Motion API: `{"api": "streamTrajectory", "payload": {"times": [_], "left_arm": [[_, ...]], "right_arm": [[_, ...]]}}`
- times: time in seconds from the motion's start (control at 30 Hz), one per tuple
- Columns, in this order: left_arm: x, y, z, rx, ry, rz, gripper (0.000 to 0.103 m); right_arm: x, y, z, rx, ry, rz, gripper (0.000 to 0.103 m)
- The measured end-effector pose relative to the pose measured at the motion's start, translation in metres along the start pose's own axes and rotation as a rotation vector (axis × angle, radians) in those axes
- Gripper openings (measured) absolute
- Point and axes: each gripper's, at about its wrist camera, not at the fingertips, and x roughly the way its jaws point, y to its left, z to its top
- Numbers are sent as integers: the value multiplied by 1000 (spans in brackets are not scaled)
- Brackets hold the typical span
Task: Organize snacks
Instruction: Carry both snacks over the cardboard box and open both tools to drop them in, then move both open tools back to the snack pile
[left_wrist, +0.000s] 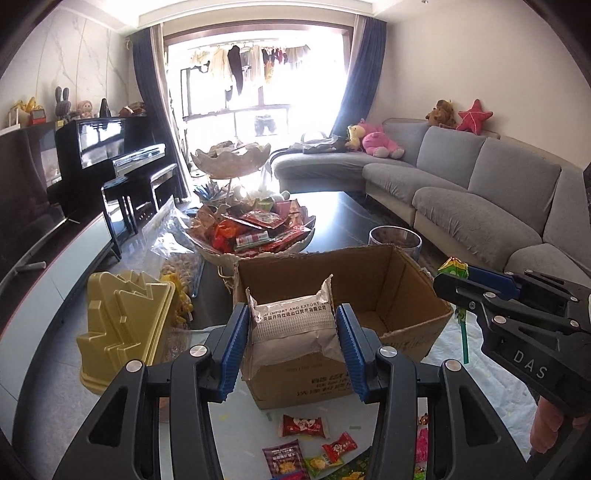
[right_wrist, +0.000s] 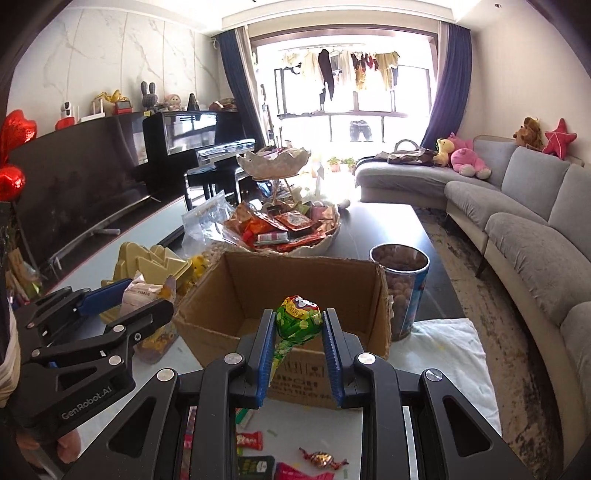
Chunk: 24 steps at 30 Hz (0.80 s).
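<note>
left hand-held gripper (left_wrist: 291, 332) clamped on grey snack packet (left_wrist: 295, 325), right hand-held gripper (right_wrist: 299, 332) pinching lollipop (right_wrist: 298, 317), both poised over open cardboard box (left_wrist: 406, 280), ready for dropping in.

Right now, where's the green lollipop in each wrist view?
Left wrist: lollipop at the right edge, clamped in the right gripper, green stick hanging below.
Right wrist: lollipop at bottom centre, between the right gripper's jaws.
Shared landmark: the open cardboard box, just beyond the lollipop in both.
</note>
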Motion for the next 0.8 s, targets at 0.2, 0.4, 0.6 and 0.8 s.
{"api": "streamTrajectory", "payload": {"times": [0.2,0.4,0.6,0.8], "left_arm": [[34,3,17,-20,44,-19,48],[63,2,25,-18,92,-26,51],[69,5,27,-39,94,-12,73],[50,9,22,-48,75,19,84]], "right_arm": [[28,-11,16,28,34,-10,27],[51,-18,24,37,62,-24,27],[65,-24,29,35,74,-47,41],[56,-23,22,33,56,-59,49]]}}
